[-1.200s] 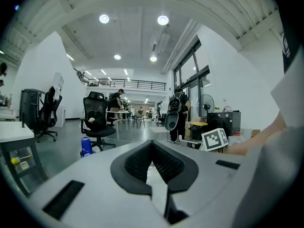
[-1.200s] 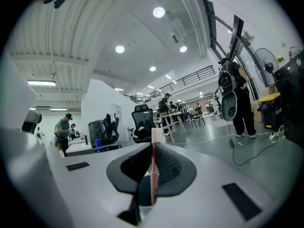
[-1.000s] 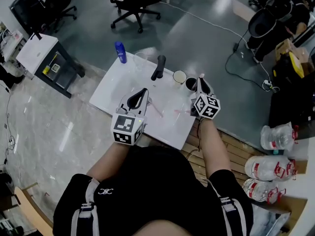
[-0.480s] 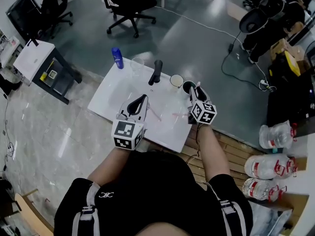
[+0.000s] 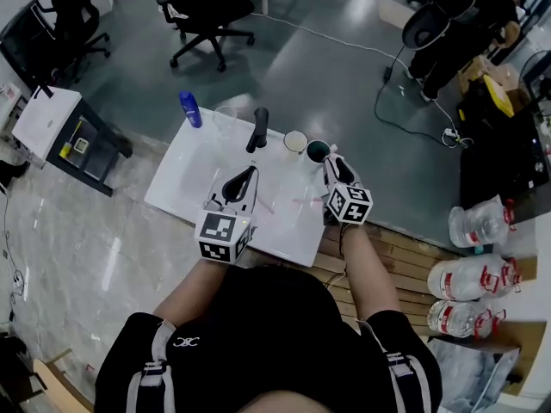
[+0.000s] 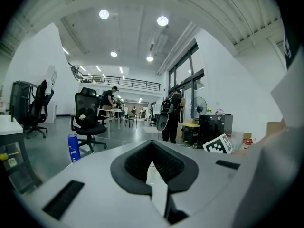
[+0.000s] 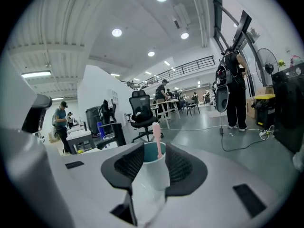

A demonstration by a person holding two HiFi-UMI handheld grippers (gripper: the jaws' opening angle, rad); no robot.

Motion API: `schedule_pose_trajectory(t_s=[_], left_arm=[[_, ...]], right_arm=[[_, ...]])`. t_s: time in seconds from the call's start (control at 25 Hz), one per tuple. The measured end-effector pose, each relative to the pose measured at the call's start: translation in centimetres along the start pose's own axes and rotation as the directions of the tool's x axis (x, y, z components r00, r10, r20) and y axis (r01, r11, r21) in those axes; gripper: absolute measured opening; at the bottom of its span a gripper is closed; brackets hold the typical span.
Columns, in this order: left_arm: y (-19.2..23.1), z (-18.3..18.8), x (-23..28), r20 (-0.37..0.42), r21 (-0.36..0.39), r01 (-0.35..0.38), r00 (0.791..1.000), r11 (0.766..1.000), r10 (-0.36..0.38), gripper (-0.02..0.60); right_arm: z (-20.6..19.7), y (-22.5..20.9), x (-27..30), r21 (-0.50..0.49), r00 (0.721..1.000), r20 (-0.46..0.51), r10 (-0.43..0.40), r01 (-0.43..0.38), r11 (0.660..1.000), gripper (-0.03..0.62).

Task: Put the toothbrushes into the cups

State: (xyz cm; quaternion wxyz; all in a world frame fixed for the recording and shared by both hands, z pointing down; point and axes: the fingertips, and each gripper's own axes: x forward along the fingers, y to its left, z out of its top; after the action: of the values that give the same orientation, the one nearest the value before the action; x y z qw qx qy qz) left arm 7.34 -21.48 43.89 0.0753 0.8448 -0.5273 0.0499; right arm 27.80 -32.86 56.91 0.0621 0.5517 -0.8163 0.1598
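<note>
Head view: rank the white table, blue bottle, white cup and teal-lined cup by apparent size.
1. white table
2. blue bottle
3. white cup and teal-lined cup: they look about alike, so I leave them unranked.

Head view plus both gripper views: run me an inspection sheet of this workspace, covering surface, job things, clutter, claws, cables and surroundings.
Surface: white rectangular table, with things standing along its far edge.
Job's things: white cup with teal inside holds an upright pink toothbrush. A plain white cup stands beside it, contents unclear. A thin pink streak on the table is possibly another toothbrush.
Clutter: blue bottle, clear glass, black handle-shaped object.
Grippers: left gripper has its claw tips together with nothing between them. Right gripper has its claw apart, with the teal-lined cup just ahead.
Cables: dark cable on the floor.
Surroundings: black office chairs, large water bottles.
</note>
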Motion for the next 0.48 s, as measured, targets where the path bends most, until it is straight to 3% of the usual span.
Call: schedule_pose_trajectory(t_s=[0.16,0.36,0.48], left_arm=[[-0.7,0.3,1.0,0.009,-0.002,0.026,1.0,1.0,-0.026,0.012],[-1.7,1.1,1.8,0.013,-0.001,0.053,0.999,0.999,-0.053,0.012],[-2.3,2.1,2.4,0.028,0.007,0.072,0.997,0.997,-0.072,0.012]], right_arm=[[2.5,1.1,-2.4,-0.026,0.995,0.095,-0.009,0.012,1.0,0.137],[7.9,3.0,-7.2,-0.083,0.965,0.248,-0.085,0.108,0.991,0.015],[10.7,4.3,-9.4,-0.075,0.949,0.295,-0.109,0.136,0.988,0.015]])
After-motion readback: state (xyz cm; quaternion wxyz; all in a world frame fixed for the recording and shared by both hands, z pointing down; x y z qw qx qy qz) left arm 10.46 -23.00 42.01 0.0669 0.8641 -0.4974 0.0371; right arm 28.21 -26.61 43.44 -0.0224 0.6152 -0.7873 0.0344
